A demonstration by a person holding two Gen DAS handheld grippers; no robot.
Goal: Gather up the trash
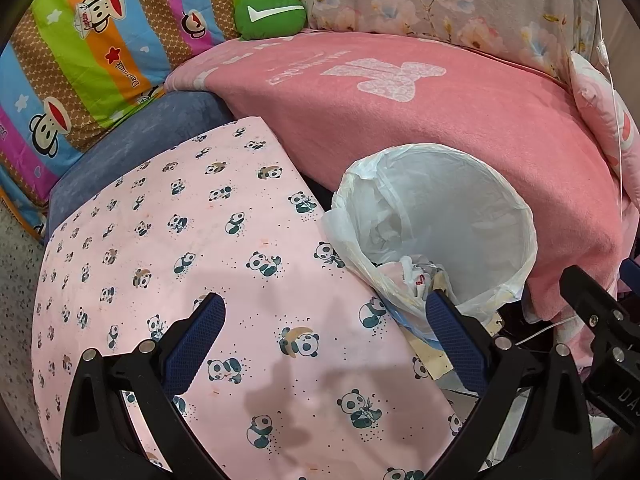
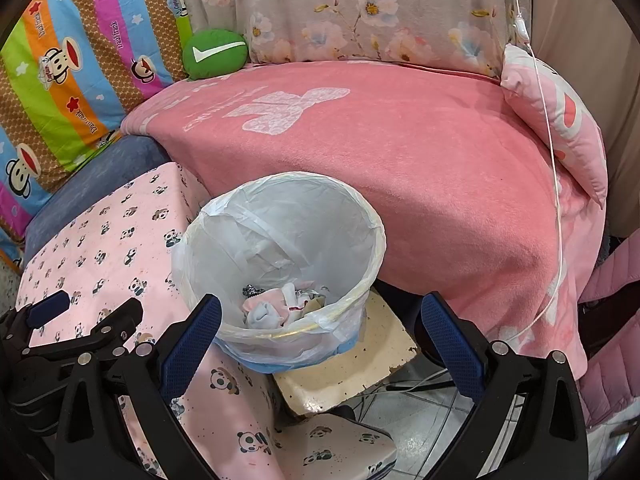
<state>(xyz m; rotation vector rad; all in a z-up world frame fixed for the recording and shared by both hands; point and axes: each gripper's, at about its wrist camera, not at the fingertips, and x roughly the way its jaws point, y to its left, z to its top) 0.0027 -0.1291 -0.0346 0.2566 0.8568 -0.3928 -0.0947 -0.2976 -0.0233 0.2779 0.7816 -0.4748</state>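
both grippers hang over the panda-print cloth (image 1: 200, 240) with their jaws spread wide and nothing between them. in the left wrist view the left gripper (image 1: 324, 320) sits low centre over bare cloth, and the right gripper (image 2: 320, 316) in its own view frames the near rim of the trash bin (image 2: 280, 248), which stands mid-frame on a chipped cream stool (image 2: 348, 372), pressed against the pink blanket (image 2: 400, 160).

the bin already holds a small heap of crumpled tissue and wrappers (image 2: 280, 308) at the bottom. i see no loose scrap left on the cloth or the blanket, so my guess is the collecting is near its end, or the liner is next. if so, i'd pinch the white bag liner (image 1: 400, 208) at its folded rim rather than the thin wall, which looks easy to tear, and lift slowly so the light bin doesn't tip off the stool.

counted: one bin, one liner, one stool, two grippers, one green round cushion (image 2: 214, 54) at upper left, one white cord (image 2: 554, 184) down the right side.
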